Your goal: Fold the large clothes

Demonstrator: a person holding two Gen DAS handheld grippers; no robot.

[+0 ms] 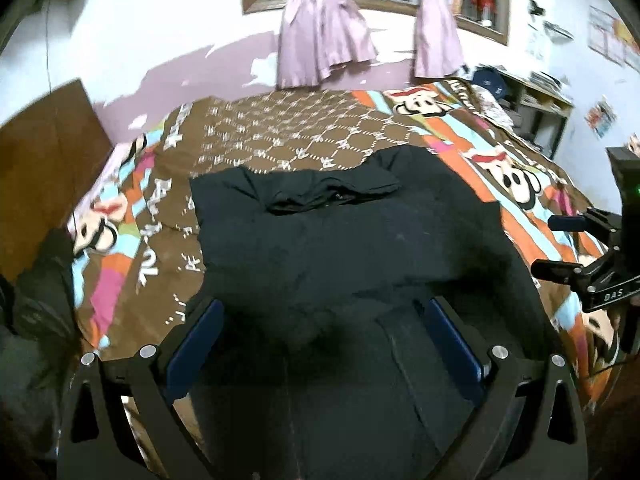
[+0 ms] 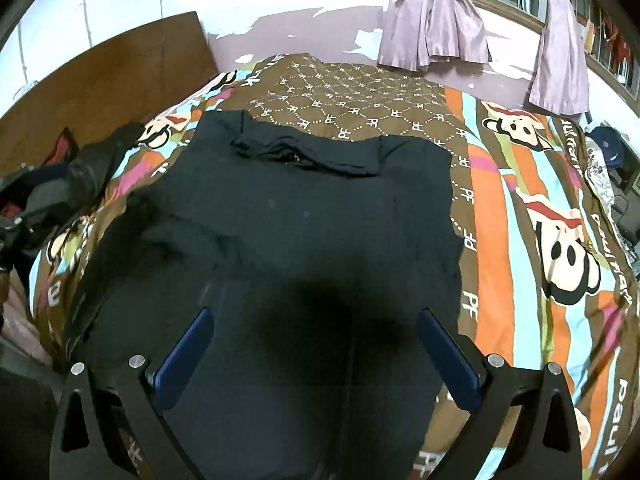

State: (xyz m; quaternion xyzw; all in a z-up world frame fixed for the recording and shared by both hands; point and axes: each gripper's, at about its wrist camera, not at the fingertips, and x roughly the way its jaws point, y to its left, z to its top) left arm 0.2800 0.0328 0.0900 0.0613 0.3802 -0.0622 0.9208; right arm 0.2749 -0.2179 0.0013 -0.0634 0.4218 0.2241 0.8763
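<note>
A large black garment point(image 1: 340, 248) lies spread on the bed, its collar point(image 1: 332, 196) at the far end and its lower part reaching toward me. My left gripper point(image 1: 326, 332) hovers over the near part, open, blue pads point(image 1: 200, 336) wide apart with nothing between them. My right gripper point(image 1: 560, 246) shows at the right edge of the left wrist view, beside the garment, also open. In the right wrist view the same garment point(image 2: 312, 220) fills the middle, and my right gripper point(image 2: 318, 352) hangs open above its near part.
The bedspread point(image 2: 532, 216) is brown with bright stripes and cartoon monkeys. A wooden headboard point(image 2: 104, 84) stands at the left, with a pile of dark clothes point(image 2: 80, 176) beside it. Lilac curtains point(image 1: 324, 28) hang on the far wall. Shelves point(image 1: 540, 100) stand at the right.
</note>
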